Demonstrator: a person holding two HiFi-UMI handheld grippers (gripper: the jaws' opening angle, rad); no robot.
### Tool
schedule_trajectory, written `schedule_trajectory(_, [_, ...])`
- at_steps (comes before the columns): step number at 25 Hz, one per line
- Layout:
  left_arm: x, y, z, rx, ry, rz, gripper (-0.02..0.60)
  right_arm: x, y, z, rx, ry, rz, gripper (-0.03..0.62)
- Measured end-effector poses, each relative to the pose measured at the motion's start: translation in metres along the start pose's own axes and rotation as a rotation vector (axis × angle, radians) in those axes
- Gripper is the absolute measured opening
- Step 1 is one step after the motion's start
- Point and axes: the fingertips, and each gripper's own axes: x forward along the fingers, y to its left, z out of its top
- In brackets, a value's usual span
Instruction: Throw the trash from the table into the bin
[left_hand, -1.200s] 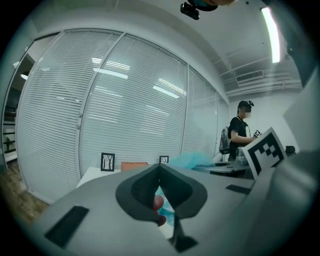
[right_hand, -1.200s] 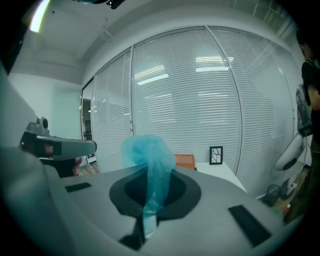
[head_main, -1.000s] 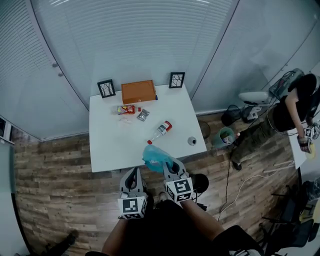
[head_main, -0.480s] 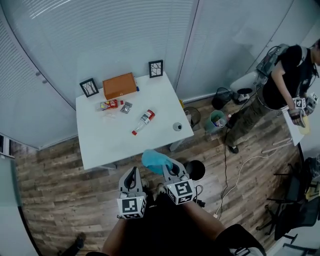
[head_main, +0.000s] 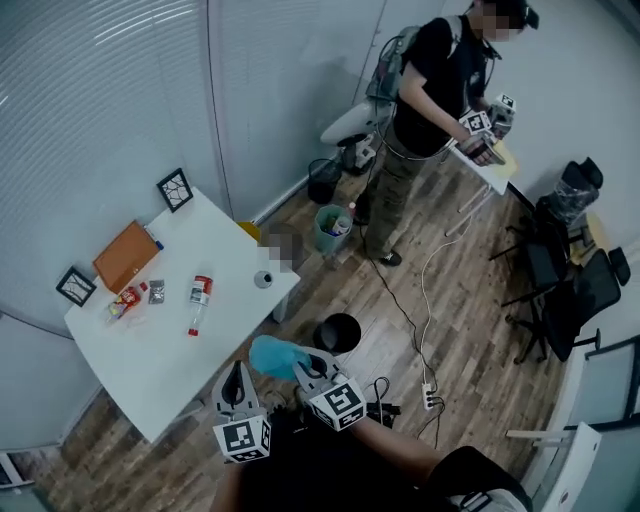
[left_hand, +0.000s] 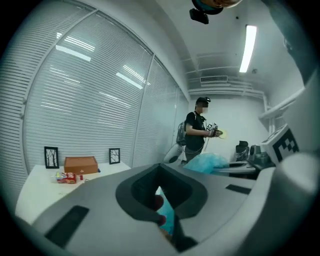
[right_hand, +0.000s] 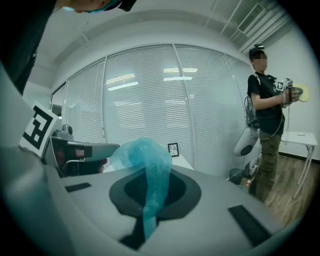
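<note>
Gripping a blue plastic bag (head_main: 275, 357), the right hand-held gripper (head_main: 303, 366) is nearer the black bin (head_main: 337, 333), which lies at about one o'clock; the left hand-held gripper (head_main: 237, 375) is closed and empty.

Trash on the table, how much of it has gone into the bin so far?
Done: the blue plastic bag is off the table. In hand: the right gripper is shut on it, close to the black bin, not yet dropped. Left: the bottle, snack packet and silver wrapper lie on the table. The bin's inside is too dark to read.
</note>
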Motion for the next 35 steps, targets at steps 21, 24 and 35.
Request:
schedule_trajectory(21, [0.133,-0.176,-0.004,0.124,0.055,-0.394,-0.003,-0.104,-0.186,-0.039,0.174,-0.025,-0.434,0.006])
schedule_trajectory(24, [0.155,-0.193,-0.013,0.129,0.078,-0.404,-0.002,-0.106,-0.216,-0.055,0.185,-0.003,-0.461,0.006])
schedule_trajectory(35, [0.249,-0.236,-0.092,0.123,0.194,-0.444,-0.002,-0.091,-0.334,-0.164,0.244,0.178,-0.577,0.006])
